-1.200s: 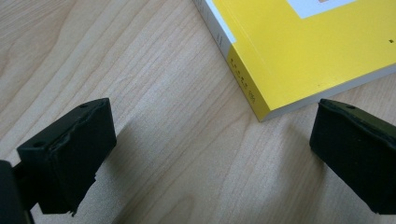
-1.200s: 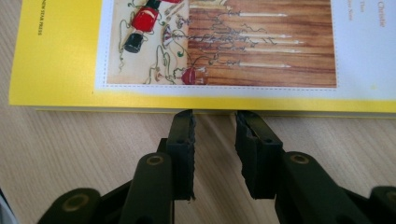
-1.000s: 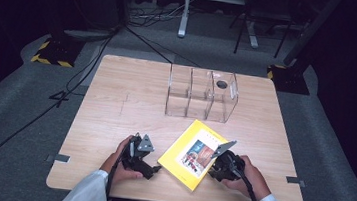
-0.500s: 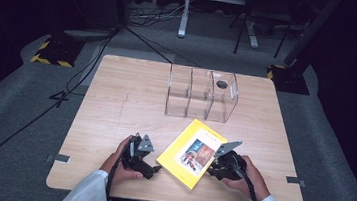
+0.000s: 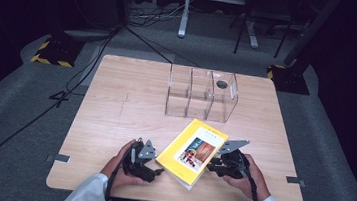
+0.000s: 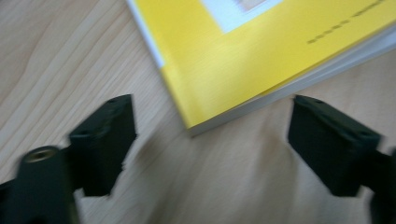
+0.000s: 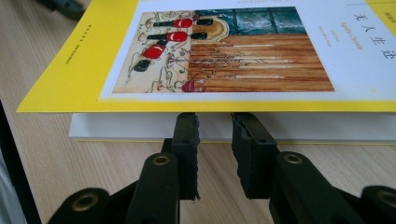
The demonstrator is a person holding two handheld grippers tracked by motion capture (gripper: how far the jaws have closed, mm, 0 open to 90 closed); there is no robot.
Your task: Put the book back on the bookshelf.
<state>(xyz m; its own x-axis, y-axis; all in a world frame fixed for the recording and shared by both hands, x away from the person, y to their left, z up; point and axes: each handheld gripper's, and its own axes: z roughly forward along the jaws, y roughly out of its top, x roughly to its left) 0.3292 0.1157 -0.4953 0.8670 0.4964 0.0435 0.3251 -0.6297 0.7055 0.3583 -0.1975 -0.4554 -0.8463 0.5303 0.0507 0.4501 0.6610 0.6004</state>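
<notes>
A yellow book [image 5: 194,150] with a picture on its cover lies askew near the front edge of the wooden table [image 5: 111,103]. My left gripper [image 5: 155,170] is at the book's near left corner. Its jaws [image 6: 212,116] stand wide apart and have just been closing; the corner of the book [image 6: 243,60] reaches in between them, touching neither. My right gripper [image 5: 212,164] is at the book's right side. Its jaws [image 7: 215,122] stand a narrow gap apart with nothing between them, tips against the white page edge under the slightly raised cover of the book [image 7: 233,60].
A clear plastic organiser [image 5: 202,95] with three compartments stands at the back middle of the table; a small dark round thing [image 5: 222,84] shows at its right end. Cables and stand legs lie on the floor beyond the table.
</notes>
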